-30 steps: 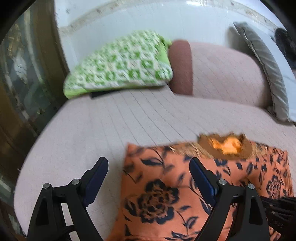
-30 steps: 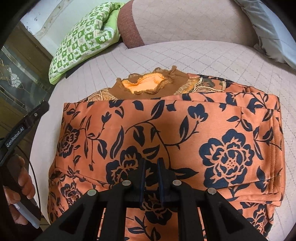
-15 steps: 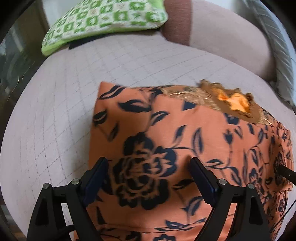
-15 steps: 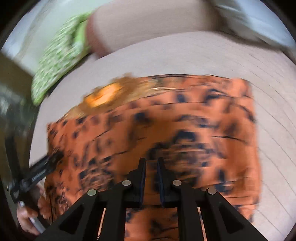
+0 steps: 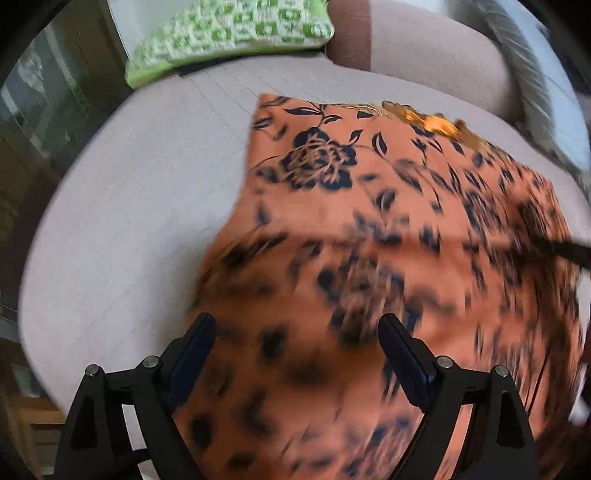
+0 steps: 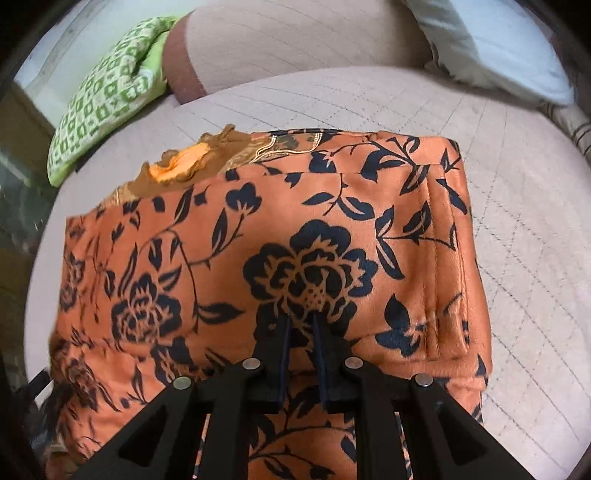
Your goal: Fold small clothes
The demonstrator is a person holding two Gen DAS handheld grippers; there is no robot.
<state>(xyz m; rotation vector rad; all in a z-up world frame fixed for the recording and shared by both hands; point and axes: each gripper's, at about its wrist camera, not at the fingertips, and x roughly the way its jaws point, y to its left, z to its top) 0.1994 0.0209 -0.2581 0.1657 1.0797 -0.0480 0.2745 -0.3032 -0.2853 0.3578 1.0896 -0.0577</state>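
Sofa (image 6: pixel 517 229); right gripper (image 6: pixel 302 321) closed over garment (image 6: pixel 332 206).

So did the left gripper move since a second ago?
Yes. The left gripper swung in over the orange flowered garment. Its fingers now straddle the cloth, and the green pillow has slid up to the frame's top edge.

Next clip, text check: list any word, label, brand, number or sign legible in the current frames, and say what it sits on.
None: no readable text in either wrist view.
The orange floral garment carries only a printed flower pattern, no lettering.
The green checked cushion shows a woven pattern only.
No marking shows on the left gripper or the right gripper.
The left wrist view is motion-blurred, so any small print there could not be read.
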